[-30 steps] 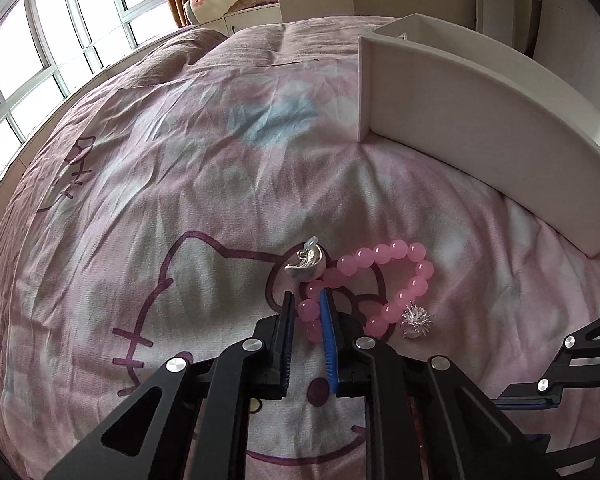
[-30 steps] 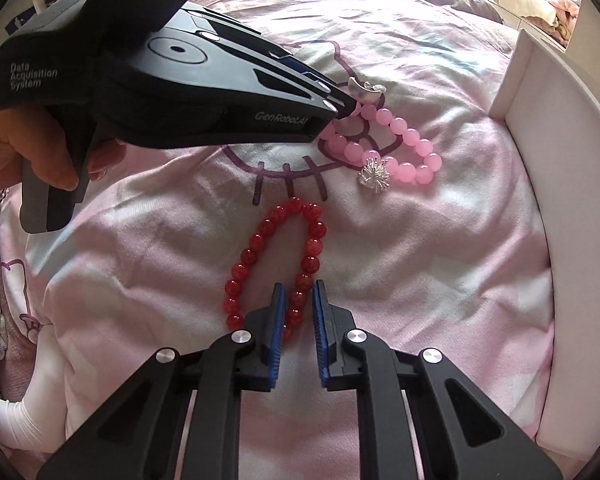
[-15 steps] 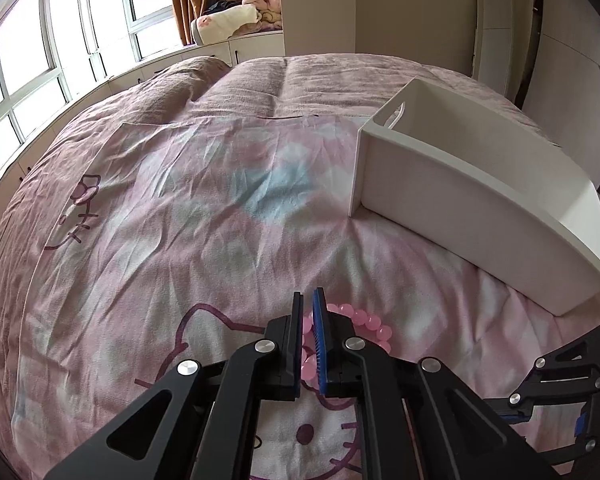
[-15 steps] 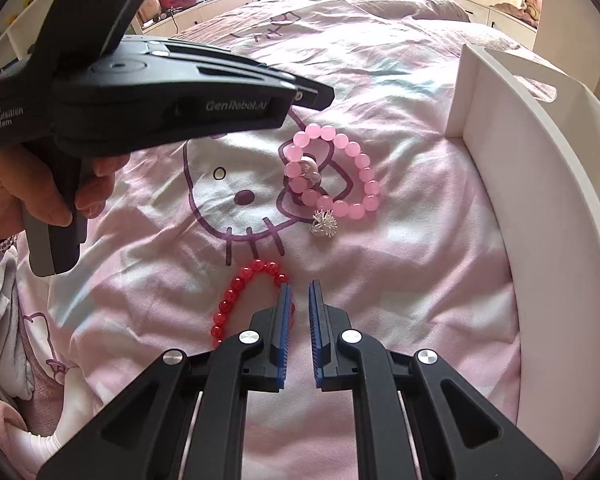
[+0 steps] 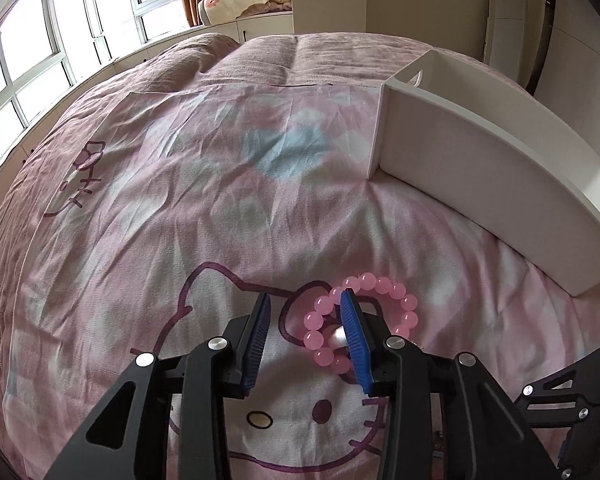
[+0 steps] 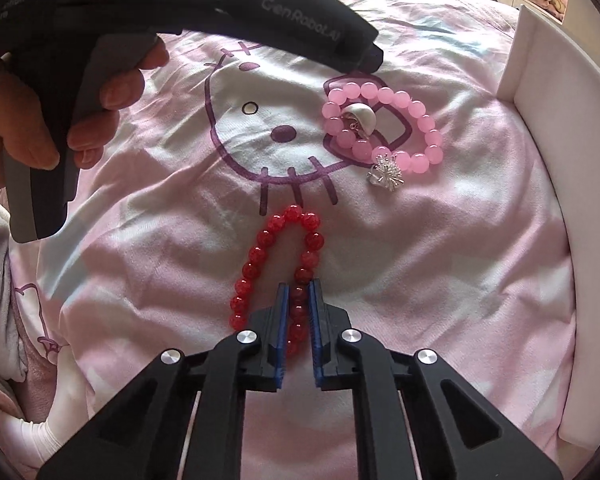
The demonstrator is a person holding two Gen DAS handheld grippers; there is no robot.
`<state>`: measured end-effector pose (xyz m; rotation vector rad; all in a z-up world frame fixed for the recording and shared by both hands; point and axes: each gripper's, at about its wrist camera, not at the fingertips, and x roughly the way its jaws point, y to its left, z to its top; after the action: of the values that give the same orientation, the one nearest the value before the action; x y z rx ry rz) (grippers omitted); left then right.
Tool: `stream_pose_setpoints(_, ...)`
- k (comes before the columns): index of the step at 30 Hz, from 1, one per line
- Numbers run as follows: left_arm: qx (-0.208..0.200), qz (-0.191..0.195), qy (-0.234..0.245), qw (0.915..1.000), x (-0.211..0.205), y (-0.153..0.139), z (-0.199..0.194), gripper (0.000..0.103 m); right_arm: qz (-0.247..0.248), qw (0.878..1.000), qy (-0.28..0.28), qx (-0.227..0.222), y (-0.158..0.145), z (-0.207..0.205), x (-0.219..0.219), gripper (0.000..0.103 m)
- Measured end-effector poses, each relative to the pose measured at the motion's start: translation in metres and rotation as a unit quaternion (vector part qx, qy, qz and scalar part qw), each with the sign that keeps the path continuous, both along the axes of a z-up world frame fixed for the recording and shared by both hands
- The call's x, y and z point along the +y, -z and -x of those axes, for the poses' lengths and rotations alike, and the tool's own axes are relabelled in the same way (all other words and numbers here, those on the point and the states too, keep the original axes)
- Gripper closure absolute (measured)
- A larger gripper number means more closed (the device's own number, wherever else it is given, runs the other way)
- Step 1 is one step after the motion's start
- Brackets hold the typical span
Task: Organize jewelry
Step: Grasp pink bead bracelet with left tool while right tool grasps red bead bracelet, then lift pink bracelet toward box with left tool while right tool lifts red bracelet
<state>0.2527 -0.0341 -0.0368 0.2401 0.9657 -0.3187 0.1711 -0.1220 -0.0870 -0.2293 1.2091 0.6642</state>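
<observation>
We find the pink bead bracelet [image 6: 382, 126] lying flat on the bed, on the cartoon-cat print of the pink duvet [image 6: 440, 260], near the white storage box [image 6: 564, 128]. From the right wrist view we see its whole loop, with a silver shell-shaped piece [image 6: 360, 118] resting inside it and a spiky silver charm [image 6: 388, 172] touching its near edge; from the left wrist view the charm is hidden and the shell piece shows only as a pale patch behind a blue pad.

The left gripper [image 5: 306, 338] has just been opening its jaws; they stand apart above the pink bracelet, pressing nothing, the right-hand finger overlapping part of the loop. The right wrist view alone shows the hand [image 6: 40, 116] on its grey trigger handle.

The red bead bracelet [image 6: 278, 264] appears only in the right wrist view, lying as a narrow loop nearer the camera. The right gripper [image 6: 299, 312] has its jaws clamped on one side of that loop; the beads run between the blue pads and vanish behind the fingers.

Only the left view shows the box as an open bin with a handle cut-out in its far end, and wide bare duvet stretching toward the windows [image 5: 60, 56]. In the right view the box wall closes the right side, cut off by the frame.
</observation>
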Motion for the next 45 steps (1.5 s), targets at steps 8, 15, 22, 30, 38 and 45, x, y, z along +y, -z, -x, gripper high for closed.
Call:
stream_pose_setpoints(8,0.019,-0.044,-0.011,0.9988,0.002,0.024,0.000,0.060,-0.008,1.000,0.002,0.001,-0.008,0.015,-0.018,0.093)
stream_pose_setpoints(15,0.033,-0.022,0.013,0.9991,-0.010,0.024,0.003,0.086,-0.018,1.000,0.006,0.002,-0.012,0.020,-0.041,0.093)
stream_pose_setpoints(22,0.020,0.012,0.024,0.9995,-0.011,0.006,0.002,0.086,-0.036,0.999,0.020,-0.004,-0.023,0.010,-0.053,0.093)
stream_pose_setpoints(30,-0.018,0.050,0.029,0.9982,-0.013,-0.033,-0.007,0.086,-0.072,0.996,0.037,-0.025,-0.064,0.004,-0.069,0.093)
stream_pose_setpoints(38,-0.046,0.068,0.025,0.9963,-0.022,-0.065,-0.017,0.086,-0.102,0.991,0.076,-0.046,-0.089,-0.018,-0.081,0.093)
stream_pose_setpoints(45,-0.074,0.091,0.022,0.9928,-0.038,-0.098,-0.028,0.086,-0.153,0.977,0.134,-0.065,-0.119,-0.042,-0.104,0.093)
